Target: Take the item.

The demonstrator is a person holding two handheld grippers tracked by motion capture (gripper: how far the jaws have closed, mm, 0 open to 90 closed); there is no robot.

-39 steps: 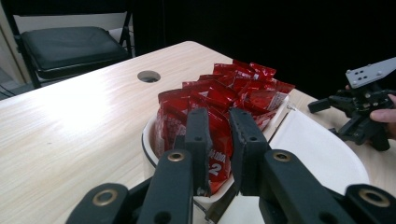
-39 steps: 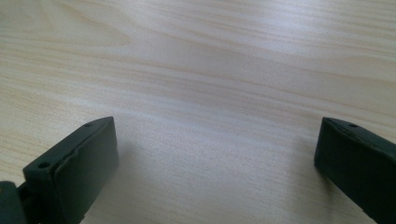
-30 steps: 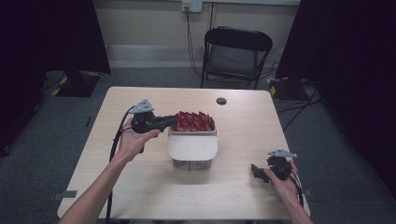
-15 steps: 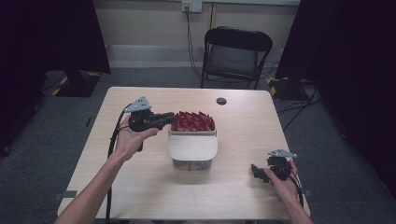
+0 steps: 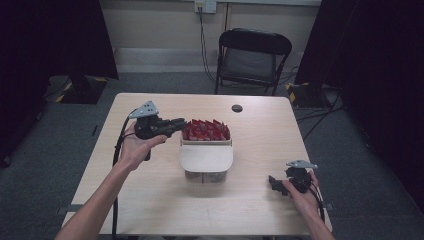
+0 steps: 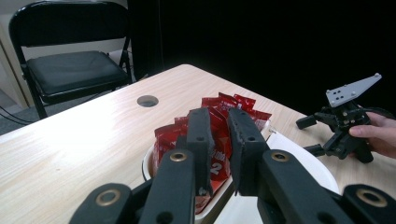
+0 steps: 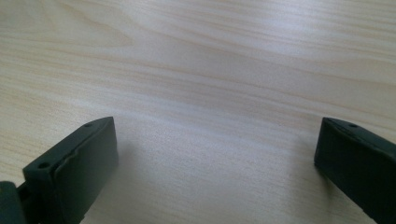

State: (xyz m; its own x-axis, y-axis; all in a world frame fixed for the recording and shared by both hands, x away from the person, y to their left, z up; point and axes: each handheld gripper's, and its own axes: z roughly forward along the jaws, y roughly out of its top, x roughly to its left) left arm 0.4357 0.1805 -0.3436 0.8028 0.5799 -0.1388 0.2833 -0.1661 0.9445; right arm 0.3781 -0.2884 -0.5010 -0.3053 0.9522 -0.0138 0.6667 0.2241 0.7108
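At table centre, high view: left gripper (image 5: pixel 181 123) at left edge of red packets (image 5: pixel 206 130) in white container (image 5: pixel 206 159); right gripper (image 5: pixel 274 183) idle near right edge.

Left gripper view: jaws nearly pressed together, nothing pinched; risk of pushing packets aside.

Right gripper view: jaws spread wide over bare table (image 7: pixel 210 70).

A black folding chair (image 5: pixel 252 57) is set beyond the far edge of the pale wooden table (image 5: pixel 150 200). A round dark hole (image 5: pixel 237 108) is seen in the tabletop near that edge. A wall socket (image 5: pixel 205 6) with hanging cables is placed behind the chair.
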